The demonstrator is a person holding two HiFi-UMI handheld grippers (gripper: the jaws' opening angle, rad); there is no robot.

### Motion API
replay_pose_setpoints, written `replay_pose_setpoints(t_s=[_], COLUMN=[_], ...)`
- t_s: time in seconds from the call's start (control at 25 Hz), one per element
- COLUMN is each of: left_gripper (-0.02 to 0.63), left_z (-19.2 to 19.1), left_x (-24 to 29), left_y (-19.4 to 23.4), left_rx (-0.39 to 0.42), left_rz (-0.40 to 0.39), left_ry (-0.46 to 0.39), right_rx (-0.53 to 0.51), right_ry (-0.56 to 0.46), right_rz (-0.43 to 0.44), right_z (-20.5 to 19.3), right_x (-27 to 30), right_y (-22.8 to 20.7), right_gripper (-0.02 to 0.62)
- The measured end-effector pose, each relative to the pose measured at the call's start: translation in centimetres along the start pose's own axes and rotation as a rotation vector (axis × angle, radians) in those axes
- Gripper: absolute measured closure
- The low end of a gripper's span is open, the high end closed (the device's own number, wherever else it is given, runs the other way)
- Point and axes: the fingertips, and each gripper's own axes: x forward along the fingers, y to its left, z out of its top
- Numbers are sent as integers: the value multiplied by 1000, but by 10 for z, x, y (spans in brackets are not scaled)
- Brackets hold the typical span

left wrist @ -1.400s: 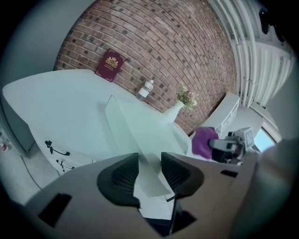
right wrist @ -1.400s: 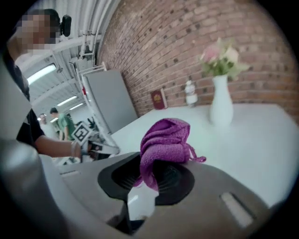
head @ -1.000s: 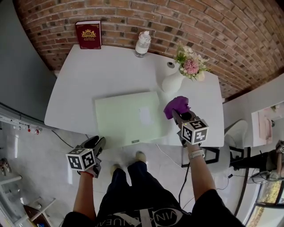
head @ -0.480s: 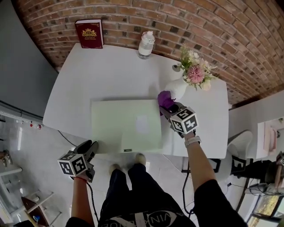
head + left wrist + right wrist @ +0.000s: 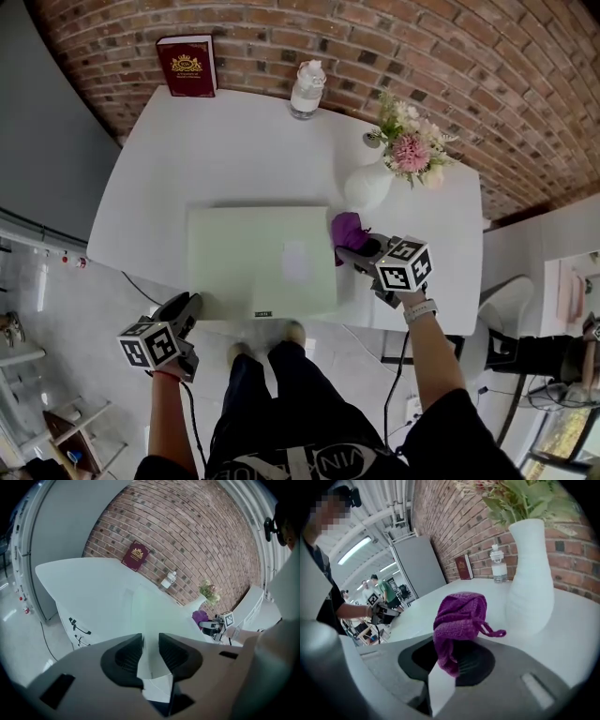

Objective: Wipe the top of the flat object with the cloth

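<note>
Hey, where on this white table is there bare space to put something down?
Widest bare patch: the table between the book, bottle and the flat green object. Also the strip right of the vase. Crowded where the right gripper holds the cloth beside the vase.

A red brick wall (image 5: 469, 75) is running behind the white tabletop (image 5: 216, 150), which is standing against it. A plain grey wall (image 5: 47, 141) is closing off the left side. Pale glossy floor (image 5: 56, 356) is reflecting light, and ceiling strip lights (image 5: 354, 550) are glowing overhead.
</note>
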Motion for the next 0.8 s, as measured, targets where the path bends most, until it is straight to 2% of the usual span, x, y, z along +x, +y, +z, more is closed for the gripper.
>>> replay_pose_setpoints(t_s=[0.16,0.6,0.8], left_gripper=[499,499,500], left_z=[0,2,1], left_x=[0,4,6], left_y=[1,-1,-2], left_rx=[2,10,20], left_rz=[13,31,33], left_ry=[-4,-5,-4], right_rx=[89,200,215], right_ry=[-4,-11,-10], right_rz=[32,23,19], right_z=[-16,-66,-78], right_x=[-10,-38,-46], right_y=[22,76,92], right_gripper=[515,515,515])
